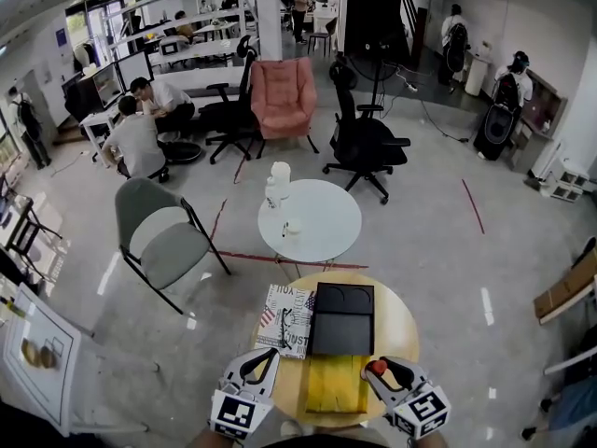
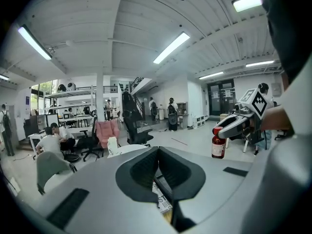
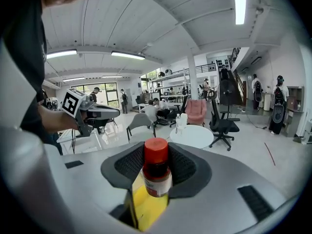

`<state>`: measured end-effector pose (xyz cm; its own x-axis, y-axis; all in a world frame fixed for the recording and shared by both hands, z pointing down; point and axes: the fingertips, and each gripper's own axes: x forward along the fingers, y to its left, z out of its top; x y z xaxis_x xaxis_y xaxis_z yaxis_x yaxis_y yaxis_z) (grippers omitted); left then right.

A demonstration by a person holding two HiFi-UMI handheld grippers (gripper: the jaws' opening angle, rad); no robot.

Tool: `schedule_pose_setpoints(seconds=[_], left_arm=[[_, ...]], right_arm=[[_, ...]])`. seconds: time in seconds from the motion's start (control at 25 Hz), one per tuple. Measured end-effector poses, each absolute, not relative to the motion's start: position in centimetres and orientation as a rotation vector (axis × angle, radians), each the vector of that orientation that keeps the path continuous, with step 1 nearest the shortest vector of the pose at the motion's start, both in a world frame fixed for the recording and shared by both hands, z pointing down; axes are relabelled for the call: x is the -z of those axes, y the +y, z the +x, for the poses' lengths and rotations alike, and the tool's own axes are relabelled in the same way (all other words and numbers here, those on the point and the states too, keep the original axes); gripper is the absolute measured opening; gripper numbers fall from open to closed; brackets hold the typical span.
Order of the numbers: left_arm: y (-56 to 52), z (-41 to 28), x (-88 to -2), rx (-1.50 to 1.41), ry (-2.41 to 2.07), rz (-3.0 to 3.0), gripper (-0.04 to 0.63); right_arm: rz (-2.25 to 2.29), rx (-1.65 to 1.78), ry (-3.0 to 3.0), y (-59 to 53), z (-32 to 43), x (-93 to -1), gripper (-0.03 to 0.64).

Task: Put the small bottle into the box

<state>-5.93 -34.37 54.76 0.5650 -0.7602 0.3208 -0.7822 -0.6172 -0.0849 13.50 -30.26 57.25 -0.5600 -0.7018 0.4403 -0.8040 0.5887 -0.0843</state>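
Note:
A small brown bottle (image 3: 157, 165) with a red cap and white label stands upright between the pads of my right gripper (image 3: 157, 179), which is shut on it. In the head view its red cap (image 1: 376, 368) shows at the right gripper (image 1: 384, 373), over the near right edge of the round wooden table (image 1: 399, 325). The black box (image 1: 342, 320) lies at the table's middle, just beyond a yellow pad (image 1: 336, 384). My left gripper (image 1: 254, 370) hovers at the near left edge, jaws shut on nothing (image 2: 159, 165). The left gripper view shows the bottle (image 2: 218, 143) held up at right.
A patterned flat box (image 1: 287, 320) lies left of the black box. Beyond stands a white round table (image 1: 317, 227) with white containers (image 1: 278, 183). A grey folding chair (image 1: 163, 236), a pink armchair (image 1: 283, 96) and black office chairs (image 1: 366, 143) stand around; people sit far left.

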Motion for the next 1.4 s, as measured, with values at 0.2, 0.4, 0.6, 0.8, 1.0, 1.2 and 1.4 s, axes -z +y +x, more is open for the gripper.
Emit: schedule_pose_setpoints(seconds=[0.2, 0.4, 0.6, 0.8, 1.0, 1.2, 1.4], left_arm=[[-35.1, -5.7, -55.9, -0.53, -1.339, 2.694, 0.018], [-35.5, -4.5, -55.9, -0.527, -1.31, 2.706, 0.018], [-35.6, -4.5, -56.0, -0.526, -1.313, 2.716, 0.018], [-35.4, -5.2, -56.2, -0.55, -1.319, 2.7, 0.018], [-35.2, -5.5, -56.3, -0.556, -1.328, 2.697, 0.018], [-34.8, -5.8, -56.5, -0.564, -1.326, 2.68, 0.018], [-34.2, -6.4, -57.0, -0.588, -1.329, 2.664, 0.018]], right_arm=[[1.179, -0.448, -2.434, -30.7, 13.5, -59.6, 0.158], [1.159, -0.483, -2.39, -30.8, 13.6, -61.8, 0.158], [1.095, -0.511, -2.352, -30.2, 12.6, -63.1, 0.156], [1.049, -0.571, -2.321, -29.3, 12.2, -66.0, 0.156], [1.026, -0.639, -2.263, -28.9, 12.5, -69.6, 0.156], [1.009, -0.639, -2.237, -29.0, 12.5, -71.9, 0.156], [0.947, -0.664, -2.178, -28.3, 12.3, -74.7, 0.156]])
